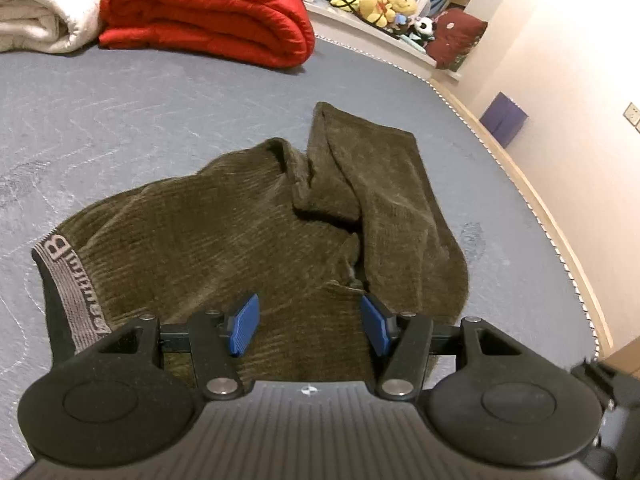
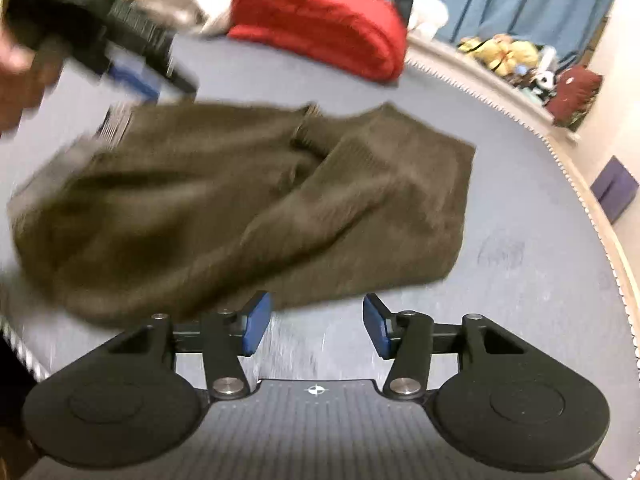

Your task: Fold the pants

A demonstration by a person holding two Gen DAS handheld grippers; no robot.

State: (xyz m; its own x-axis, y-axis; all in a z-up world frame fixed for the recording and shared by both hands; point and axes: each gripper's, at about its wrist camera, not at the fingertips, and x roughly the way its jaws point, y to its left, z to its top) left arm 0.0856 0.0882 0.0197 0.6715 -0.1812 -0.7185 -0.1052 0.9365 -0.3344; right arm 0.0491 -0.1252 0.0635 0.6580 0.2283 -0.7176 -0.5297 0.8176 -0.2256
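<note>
Olive-brown corduroy pants (image 1: 248, 216) lie crumpled on a grey mattress (image 1: 140, 120), the grey lettered waistband (image 1: 68, 280) at the left and the legs bunched toward the right. My left gripper (image 1: 310, 322) hovers over the seat area, open, with its blue pads apart and fabric lying flat below them. In the blurred right wrist view the pants (image 2: 240, 200) spread ahead. My right gripper (image 2: 316, 326) is open just short of their near edge, with only bare mattress (image 2: 520, 300) between the pads. The black body of the left tool (image 2: 100, 28) and a hand show at the upper left.
A folded red quilt (image 1: 208, 12) and a white blanket (image 1: 40, 12) sit at the far side of the mattress. Plush toys (image 1: 384, 4) and a dark red cushion (image 1: 456, 36) line a ledge beyond. The mattress edge (image 1: 520, 184) curves along the right, past a purple box (image 1: 504, 120).
</note>
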